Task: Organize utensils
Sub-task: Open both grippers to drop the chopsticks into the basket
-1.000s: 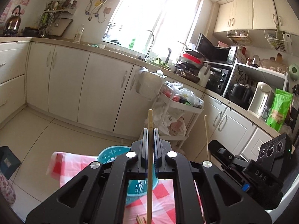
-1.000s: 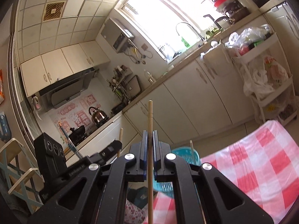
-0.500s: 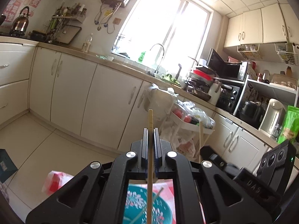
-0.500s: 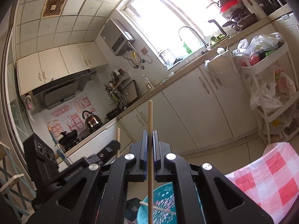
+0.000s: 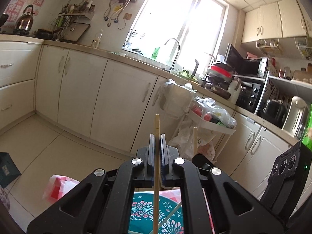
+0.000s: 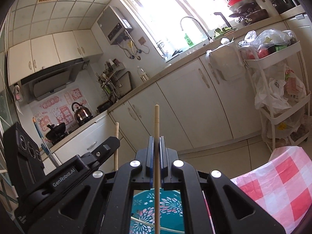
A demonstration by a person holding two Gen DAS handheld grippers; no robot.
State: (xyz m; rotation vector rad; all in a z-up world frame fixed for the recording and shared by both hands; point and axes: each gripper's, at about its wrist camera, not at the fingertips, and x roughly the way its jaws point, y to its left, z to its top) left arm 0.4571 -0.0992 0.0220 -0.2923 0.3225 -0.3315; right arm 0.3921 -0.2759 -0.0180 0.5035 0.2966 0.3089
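While both jaws stay out of each other's way, the scene reads as follows.

Left gripper [image 5: 157, 136]: clamped on a wooden chopstick [image 5: 156, 167], which stands upright at the centre of its view.
Right gripper [image 6: 156, 138]: closed tight on a second chopstick [image 6: 156, 156], likewise upright at frame centre.
Below the jaws: a teal patterned basket [image 6: 165, 204] at bottom centre in both views, with at least one chopstick lying in it.
Surface: a red-checked cloth [image 6: 276, 187] at lower right, beside the basket.
Step in hand: carrying the chopsticks to the basket, I judge.
Next move: lower each lower tip inside the rim, then open the jaws; the two grippers sit close, so clashing is a risk.
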